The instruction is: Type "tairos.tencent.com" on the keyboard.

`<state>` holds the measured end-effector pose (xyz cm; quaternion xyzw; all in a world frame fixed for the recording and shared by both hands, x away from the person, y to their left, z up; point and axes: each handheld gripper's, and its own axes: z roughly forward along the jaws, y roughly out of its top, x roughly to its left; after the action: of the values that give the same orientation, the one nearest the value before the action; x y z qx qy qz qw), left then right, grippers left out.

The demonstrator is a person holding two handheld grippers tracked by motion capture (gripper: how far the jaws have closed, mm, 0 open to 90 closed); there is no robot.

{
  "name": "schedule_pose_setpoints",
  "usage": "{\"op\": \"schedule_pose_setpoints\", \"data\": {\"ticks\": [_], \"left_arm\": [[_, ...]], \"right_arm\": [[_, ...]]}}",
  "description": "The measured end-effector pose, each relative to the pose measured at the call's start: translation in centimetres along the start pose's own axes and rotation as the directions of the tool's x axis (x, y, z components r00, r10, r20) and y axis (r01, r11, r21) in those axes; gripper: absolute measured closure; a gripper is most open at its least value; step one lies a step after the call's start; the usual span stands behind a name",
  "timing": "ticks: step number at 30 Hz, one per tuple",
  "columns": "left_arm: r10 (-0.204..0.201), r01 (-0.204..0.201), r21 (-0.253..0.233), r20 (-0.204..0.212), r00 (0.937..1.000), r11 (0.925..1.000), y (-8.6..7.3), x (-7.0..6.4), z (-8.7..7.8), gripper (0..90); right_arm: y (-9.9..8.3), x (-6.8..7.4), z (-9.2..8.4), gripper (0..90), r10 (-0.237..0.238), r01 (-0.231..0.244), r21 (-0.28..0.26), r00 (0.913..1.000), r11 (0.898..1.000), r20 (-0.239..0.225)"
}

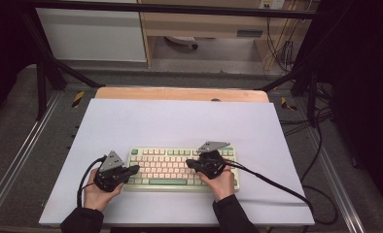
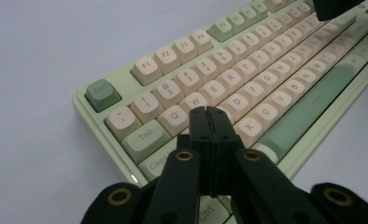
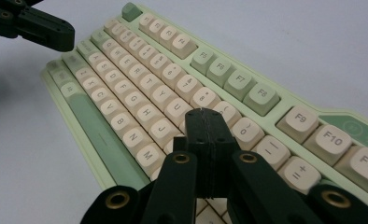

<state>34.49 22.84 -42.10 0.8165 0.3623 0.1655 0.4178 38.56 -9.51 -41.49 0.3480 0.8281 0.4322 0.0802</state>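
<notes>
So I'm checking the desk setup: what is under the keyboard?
The keyboard lies on a white sheet that covers the table. Bare wood shows at the far edge. What lies directly beneath the keyboard is covered.

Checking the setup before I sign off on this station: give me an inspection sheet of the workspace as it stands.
Surface: pale sheet over a wooden table, flat.
Job's things: green and cream keyboard, lying flat near the front edge.
Clutter: nothing seen.
Grippers: left gripper shut, fingers over the keyboard's left keys; right gripper shut, over the right-hand keys. Whether either touches a key cannot be told.
Cables: black gripper cable trails across the sheet to the right; more cables on the floor.
Surroundings: black frame, cabinet behind.
</notes>
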Motion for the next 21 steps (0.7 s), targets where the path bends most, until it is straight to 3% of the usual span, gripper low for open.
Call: {"op": "schedule_pose_setpoints", "data": {"ticks": [8, 21], "left_arm": [[0.001, -0.001, 0.006, 0.001, 1.0, 1.0, -0.1, 0.0, 0.1, 89.8], [0.005, -0.005, 0.01, 0.002, 1.0, 0.9999, -0.1, -0.1, 0.2, 89.8]], "right_arm": [[-0.2, -0.2, 1.3, 90.0, 0.002, -0.003, 0.02, 0.9999, 1.0, 0.016], [-0.4, -0.4, 1.8, 90.0, 0.002, -0.003, 0.031, 0.9998, 1.0, 0.019]]}}
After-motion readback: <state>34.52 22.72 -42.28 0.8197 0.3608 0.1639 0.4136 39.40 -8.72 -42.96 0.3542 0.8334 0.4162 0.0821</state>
